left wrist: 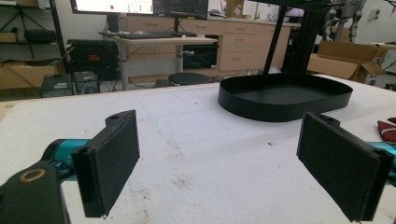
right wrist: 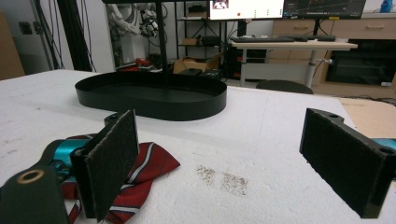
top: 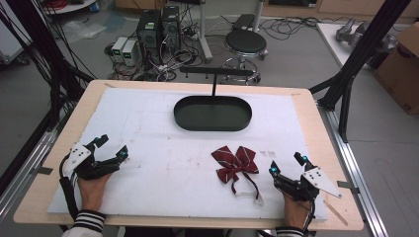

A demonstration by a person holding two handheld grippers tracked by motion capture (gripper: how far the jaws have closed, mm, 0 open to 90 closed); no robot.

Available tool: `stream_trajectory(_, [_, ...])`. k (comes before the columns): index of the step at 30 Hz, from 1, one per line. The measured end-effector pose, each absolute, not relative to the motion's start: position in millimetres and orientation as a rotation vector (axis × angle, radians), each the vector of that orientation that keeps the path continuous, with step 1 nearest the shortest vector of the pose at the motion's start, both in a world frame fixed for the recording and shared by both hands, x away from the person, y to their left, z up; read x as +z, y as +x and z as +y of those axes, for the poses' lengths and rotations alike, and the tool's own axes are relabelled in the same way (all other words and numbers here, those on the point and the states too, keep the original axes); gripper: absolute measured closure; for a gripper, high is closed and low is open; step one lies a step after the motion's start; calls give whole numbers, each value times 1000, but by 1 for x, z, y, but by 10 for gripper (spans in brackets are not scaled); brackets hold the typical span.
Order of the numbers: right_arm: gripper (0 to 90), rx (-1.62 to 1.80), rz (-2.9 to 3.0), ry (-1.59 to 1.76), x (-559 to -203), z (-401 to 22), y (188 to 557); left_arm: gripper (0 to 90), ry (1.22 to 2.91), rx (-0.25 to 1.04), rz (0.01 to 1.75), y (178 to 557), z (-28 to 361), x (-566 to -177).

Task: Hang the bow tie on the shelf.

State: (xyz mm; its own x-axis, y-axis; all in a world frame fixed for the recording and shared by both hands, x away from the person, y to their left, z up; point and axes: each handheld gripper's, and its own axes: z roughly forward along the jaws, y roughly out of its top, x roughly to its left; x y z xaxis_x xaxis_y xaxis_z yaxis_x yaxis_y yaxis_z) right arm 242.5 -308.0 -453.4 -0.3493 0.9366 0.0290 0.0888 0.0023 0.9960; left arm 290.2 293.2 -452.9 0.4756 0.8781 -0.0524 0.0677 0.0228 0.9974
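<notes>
The bow tie (top: 236, 164) is dark red with thin white and dark diagonal stripes, its two lobes spread flat and a striped strap trailing from its knot toward my edge of the bench (top: 306, 98). It lies on the white sheet (top: 148, 133), on my side of the black oval tray (top: 212, 113) and a little to its right, well apart from it. I can read no brand or writing on it. My right tongs (top: 286, 164) rest just right of the bow tie with jaws apart and empty; in the right gripper view the bow tie (right wrist: 149, 163) lies behind the left jaw. My left tongs (top: 111, 147) sit far left of the tray, jaws apart, holding nothing. The sheet is stained with brownish specks. Beyond the bench stand a stool (top: 245, 42), computer towers (top: 158, 27) and tangled cables on a grey floor.
</notes>
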Motion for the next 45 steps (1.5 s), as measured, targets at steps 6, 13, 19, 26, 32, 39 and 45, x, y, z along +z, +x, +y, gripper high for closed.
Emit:
stream_trajectory(6, [108, 1436, 1530, 1092, -453, -308, 243, 134, 1418, 781, 892, 290, 293, -453])
stream_trajectory(13, [107, 1433, 1536, 1082, -453, -307, 242, 135, 1419, 782, 893, 290, 293, -453])
stream_trajectory(19, [107, 1447, 1542, 1107, -452, -309, 243, 135, 1417, 779, 890, 290, 293, -453])
stream_trajectory(26, [107, 1431, 1602, 1089, -446, -309, 244, 135, 1416, 780, 888, 290, 293, -453])
stream_trajectory(32, [107, 1472, 1731, 1008, -420, -307, 241, 135, 1412, 779, 891, 290, 293, -453])
stream_trajectory(39, [108, 1452, 1974, 894, -397, -297, 238, 134, 1409, 779, 893, 290, 293, -453])
stream_trajectory(45, [167, 1431, 2202, 747, -386, -285, 236, 135, 1407, 779, 893, 290, 293, -453])
